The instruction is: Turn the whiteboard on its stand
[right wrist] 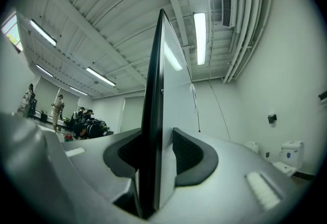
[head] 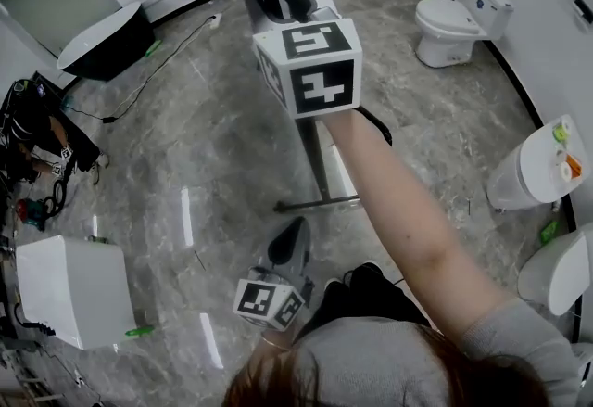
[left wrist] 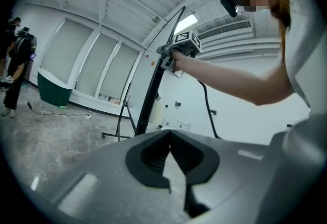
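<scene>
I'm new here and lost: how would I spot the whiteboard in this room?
On the grey marble floor mid-room rests a black stand. The whiteboard rises from it, its edge clamped in the right claw. Unlike the squat toilets nearby, it is a tall, thin, dark-framed panel.

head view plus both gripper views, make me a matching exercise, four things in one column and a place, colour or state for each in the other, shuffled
Things
1. right gripper
2. left gripper
3. bathtub
4. toilet with a tank

Place, colour or state
A. dark, at the upper left of the head view
B. jaws together, nothing between them
C. white, at the upper right of the head view
D. closed on the edge of the whiteboard

Pairs: 1-D, 2-B, 3-A, 4-C
</scene>
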{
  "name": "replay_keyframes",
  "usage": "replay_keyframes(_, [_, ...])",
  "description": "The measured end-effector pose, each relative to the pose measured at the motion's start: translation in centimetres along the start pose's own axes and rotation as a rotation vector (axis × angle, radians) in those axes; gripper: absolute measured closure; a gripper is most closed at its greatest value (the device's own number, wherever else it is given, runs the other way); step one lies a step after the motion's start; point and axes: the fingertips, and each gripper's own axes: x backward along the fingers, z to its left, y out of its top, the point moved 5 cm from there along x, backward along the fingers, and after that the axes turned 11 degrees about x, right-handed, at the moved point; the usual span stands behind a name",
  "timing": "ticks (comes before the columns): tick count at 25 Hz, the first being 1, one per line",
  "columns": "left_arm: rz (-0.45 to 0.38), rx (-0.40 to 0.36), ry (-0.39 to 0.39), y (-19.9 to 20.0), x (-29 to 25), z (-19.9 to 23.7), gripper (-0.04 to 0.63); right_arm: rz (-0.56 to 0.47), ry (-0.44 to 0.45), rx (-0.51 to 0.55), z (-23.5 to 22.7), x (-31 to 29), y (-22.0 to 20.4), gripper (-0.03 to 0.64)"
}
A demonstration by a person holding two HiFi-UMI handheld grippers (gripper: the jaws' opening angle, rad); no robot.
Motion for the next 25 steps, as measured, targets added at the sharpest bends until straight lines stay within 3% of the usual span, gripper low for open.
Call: replay_keyframes(25, [-0.074,-0.012,0.009,-2.3,3.2,-8.0,0.594,-0.013,0.059,-0.004,2.3,9.1,2.0,0.454])
